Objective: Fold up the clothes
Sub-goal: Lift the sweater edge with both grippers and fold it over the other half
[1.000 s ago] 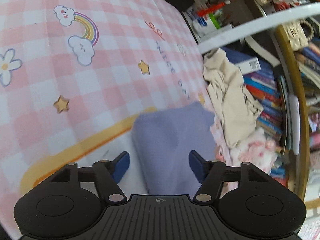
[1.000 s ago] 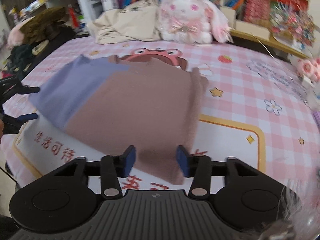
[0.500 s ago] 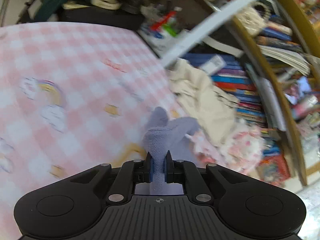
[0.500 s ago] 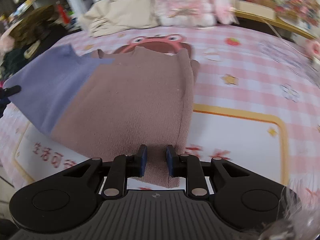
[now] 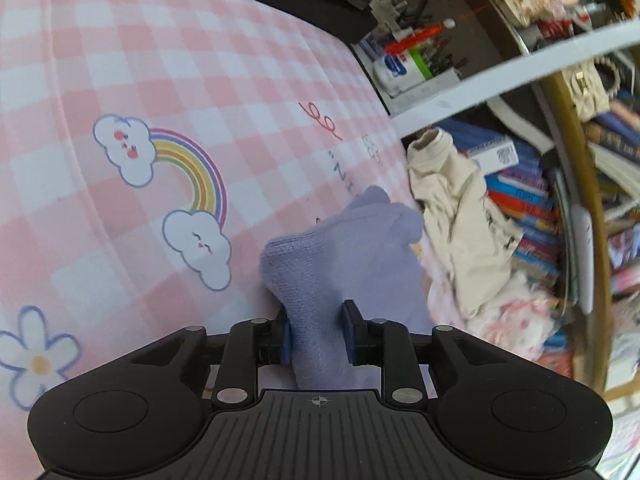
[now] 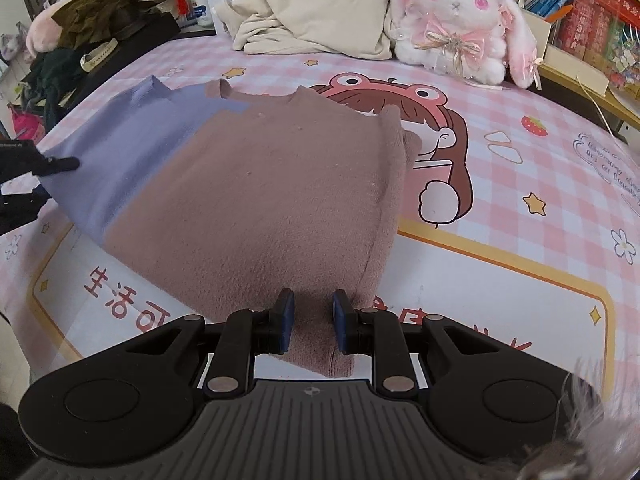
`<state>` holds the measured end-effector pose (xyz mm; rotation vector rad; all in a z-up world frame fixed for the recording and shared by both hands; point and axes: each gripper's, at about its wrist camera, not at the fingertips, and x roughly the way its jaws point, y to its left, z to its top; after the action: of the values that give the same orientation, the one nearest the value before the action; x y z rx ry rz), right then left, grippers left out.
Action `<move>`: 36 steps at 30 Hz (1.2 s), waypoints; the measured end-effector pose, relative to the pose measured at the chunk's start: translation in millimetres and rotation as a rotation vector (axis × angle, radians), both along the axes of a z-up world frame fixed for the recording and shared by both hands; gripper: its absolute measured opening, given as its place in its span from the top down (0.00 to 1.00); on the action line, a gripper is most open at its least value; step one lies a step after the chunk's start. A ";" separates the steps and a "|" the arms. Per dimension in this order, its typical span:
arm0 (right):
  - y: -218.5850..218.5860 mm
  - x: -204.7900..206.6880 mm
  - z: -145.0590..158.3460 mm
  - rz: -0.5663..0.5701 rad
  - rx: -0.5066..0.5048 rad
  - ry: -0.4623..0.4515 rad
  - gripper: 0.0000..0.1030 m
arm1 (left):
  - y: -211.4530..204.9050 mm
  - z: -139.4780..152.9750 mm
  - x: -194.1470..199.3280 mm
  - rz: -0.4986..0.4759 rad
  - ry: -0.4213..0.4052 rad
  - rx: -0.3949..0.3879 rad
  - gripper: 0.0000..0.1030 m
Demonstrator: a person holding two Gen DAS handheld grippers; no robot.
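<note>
Sweater (image 6: 248,184) corners newly lifted, each pinched in left hand-held gripper (image 5: 316,334) and right hand-held gripper (image 6: 309,320); bare bedsheet (image 6: 500,256) alongside.

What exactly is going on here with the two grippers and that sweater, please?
A person is folding a two-tone sweater spread on a pink checked bed sheet. The left gripper pinches its purple part, the right gripper its brown hem. A cream garment and plush rabbit sit beyond.
</note>
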<state>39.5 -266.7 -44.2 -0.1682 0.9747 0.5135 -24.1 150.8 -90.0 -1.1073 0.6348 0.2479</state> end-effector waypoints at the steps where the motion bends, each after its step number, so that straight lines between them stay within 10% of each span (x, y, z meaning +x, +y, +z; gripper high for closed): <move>1: 0.2 0.0 -0.2 -0.004 0.002 0.001 0.80 | 1.2 -0.3 1.4 -0.001 0.000 -0.002 0.77; 25: 14.0 42.4 -1.8 0.175 0.018 -0.052 0.76 | 24.0 1.9 24.5 -0.015 0.013 0.000 0.91; 36: 2.4 47.6 -4.7 0.219 0.082 -0.034 0.74 | -35.9 98.7 35.9 -0.139 -0.159 0.192 0.93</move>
<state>87.1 -264.3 -48.9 -0.2105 0.9050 0.7487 11.8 114.9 8.8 -0.8841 0.5317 0.0973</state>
